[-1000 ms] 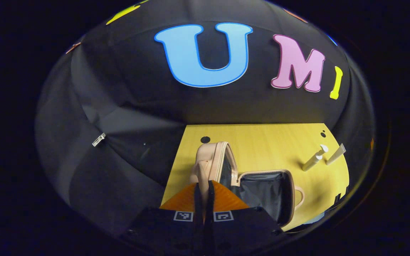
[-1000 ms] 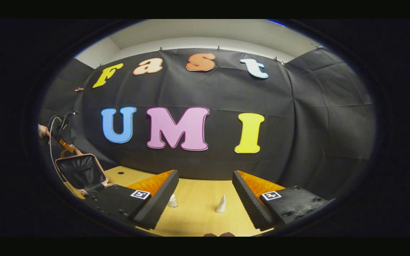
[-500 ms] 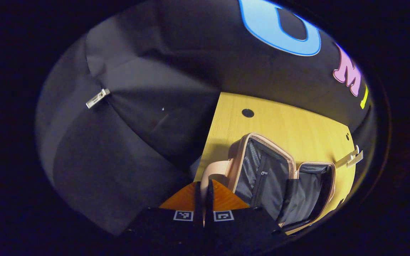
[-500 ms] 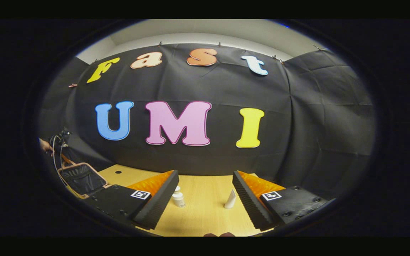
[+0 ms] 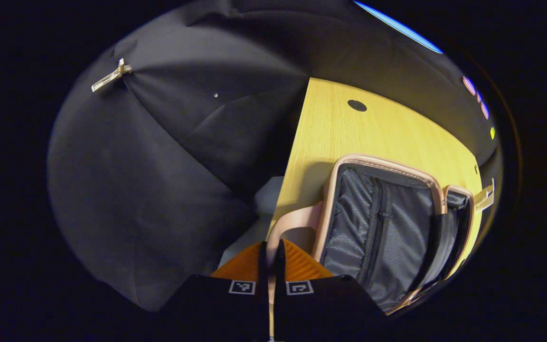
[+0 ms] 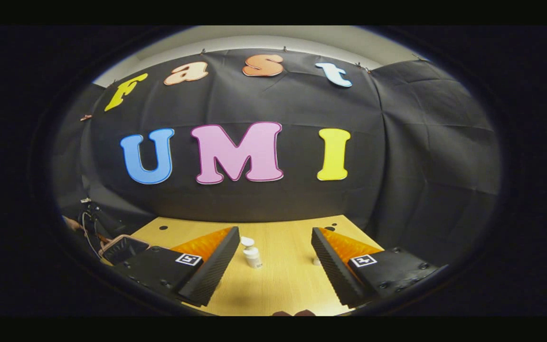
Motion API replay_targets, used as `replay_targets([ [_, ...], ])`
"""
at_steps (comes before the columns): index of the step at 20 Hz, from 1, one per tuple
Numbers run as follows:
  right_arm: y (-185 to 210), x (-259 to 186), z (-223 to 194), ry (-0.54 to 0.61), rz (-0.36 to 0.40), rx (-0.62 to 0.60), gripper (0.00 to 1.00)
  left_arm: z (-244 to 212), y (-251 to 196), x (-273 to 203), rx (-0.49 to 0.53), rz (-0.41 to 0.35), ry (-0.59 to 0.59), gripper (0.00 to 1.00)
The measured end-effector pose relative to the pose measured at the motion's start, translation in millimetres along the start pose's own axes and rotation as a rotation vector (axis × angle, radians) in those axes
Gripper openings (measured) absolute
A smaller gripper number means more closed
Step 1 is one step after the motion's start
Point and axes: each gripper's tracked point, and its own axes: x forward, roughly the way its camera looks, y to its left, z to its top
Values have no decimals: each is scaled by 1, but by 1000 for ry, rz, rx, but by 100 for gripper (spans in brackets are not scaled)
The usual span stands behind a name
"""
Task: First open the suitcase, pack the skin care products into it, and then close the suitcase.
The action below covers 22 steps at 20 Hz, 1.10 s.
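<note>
I note my left gripper [image 5: 269, 254] has its fingers pressed together, pinching the pink handle strap [image 5: 292, 227] of the pale pink suitcase with grey fabric lining [image 5: 382, 228]. The strap loops out of the suitcase's near edge and runs down between the two fingers. In the left gripper view the suitcase lies wide open on the light yellow wooden table [image 5: 349, 133], at about 3 o'clock from the gripper, its two halves spread side by side with the zipped lining facing up. A round dark hole [image 5: 357, 105] marks the table at 1 o'clock. Two pale tubes [image 5: 486, 197] sit past the suitcase's far rim; detail is too small to judge.

My right gripper [image 6: 273, 266] is spread wide and holds nothing. In the right gripper view a small white pump bottle [image 6: 252, 254] stands upright on the table between the fingers, nearer the one at 9 o'clock. A small white item [image 6: 316, 261] stands just beside the other finger, partly hidden. The open suitcase [image 6: 124, 247] is at 9 o'clock, with a hand [image 6: 71, 223] near it.
</note>
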Motion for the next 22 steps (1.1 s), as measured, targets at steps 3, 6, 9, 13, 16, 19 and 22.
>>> replay_targets([
  [3, 2, -5, -3, 1, -3, 4, 97, 4, 10, -10, 54, 35, -38, 22],
  [6, -2, -6, -14, 17, -2, -24, 97, 31, -15, -51, 113, -19, -209, 63],
  [9, -8, -2, -19, 11, -8, -35, 97, 50, -68, -108, 127, -94, -399, 91],
  [13, -27, 8, -39, 31, -37, -35, 97, 24, -221, -167, 100, -338, -527, 97],
  [16, -40, 19, -58, 57, -36, -40, 97, -13, -349, -201, 183, -506, -541, 96],
  [19, -57, 37, -80, 105, -25, -49, 97, -35, -461, -216, 287, -594, -520, 97],
  [22, -74, 63, -103, 158, -10, -42, 97, -29, -542, -203, 360, -597, -497, 97],
])
